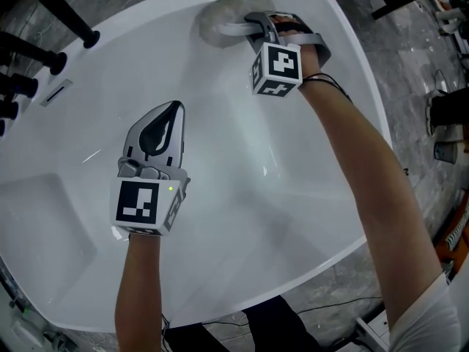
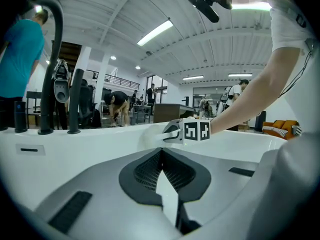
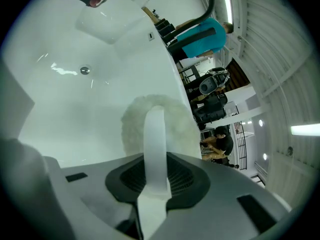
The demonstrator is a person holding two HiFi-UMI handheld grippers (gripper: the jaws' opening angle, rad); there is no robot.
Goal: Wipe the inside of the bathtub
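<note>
The bathtub (image 1: pixel 293 174) is white and glossy, with a small round drain (image 3: pixel 85 70) in its floor. A round, fluffy white pad (image 1: pixel 220 15) with a white handle (image 3: pixel 154 149) lies against the inner wall near the rim. The right gripper (image 1: pixel 251 28) clamps the handle.

Large workshop hall: ribbed metal roof (image 2: pixel 215 39), strip light (image 2: pixel 155 32), stooping worker (image 2: pixel 119 103).

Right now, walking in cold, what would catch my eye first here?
A big white bathtub fills the head view. At its far wall the right gripper is clamped on the handle of a fluffy white pad, pressed against the tub. The left gripper, jaws shut and empty, hangs over the tub's middle.
</note>
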